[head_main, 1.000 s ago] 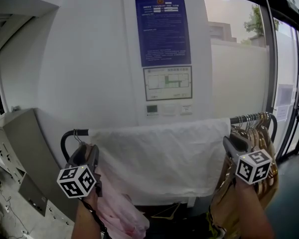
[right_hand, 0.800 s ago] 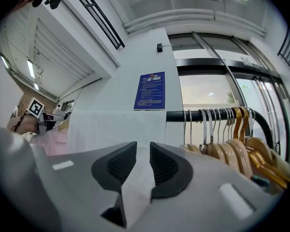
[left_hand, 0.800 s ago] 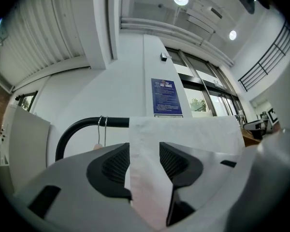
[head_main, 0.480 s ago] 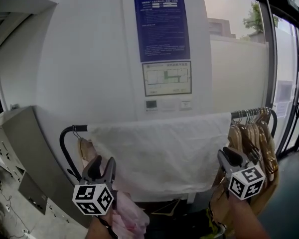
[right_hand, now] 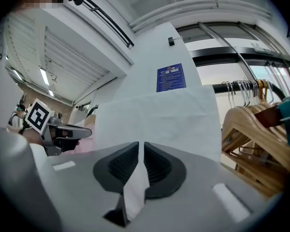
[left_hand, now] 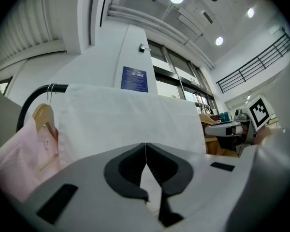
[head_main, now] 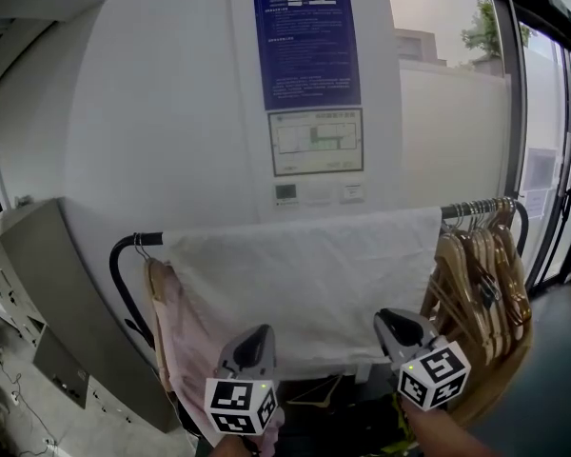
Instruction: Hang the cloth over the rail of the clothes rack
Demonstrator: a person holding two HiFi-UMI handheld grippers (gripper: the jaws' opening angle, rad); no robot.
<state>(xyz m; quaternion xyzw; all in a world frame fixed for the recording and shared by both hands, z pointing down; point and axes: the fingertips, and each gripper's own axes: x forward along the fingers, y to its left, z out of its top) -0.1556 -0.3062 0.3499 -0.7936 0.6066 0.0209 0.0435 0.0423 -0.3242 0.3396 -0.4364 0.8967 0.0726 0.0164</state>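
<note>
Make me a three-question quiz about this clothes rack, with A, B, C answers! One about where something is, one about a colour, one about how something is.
1. Where is the bunch of wooden hangers?
A) at the right end of the rail
B) on the floor
C) on a table

2. What colour is the big poster on the wall?
A) red
B) blue
C) green

3. How is the white cloth?
A) rolled into a ball
B) lying on the floor
C) spread out over the rail

Answers: 1 A, they hang right of the cloth; 2 B, it is dark blue with pale print; 3 C, it drapes flat across the rail.
</note>
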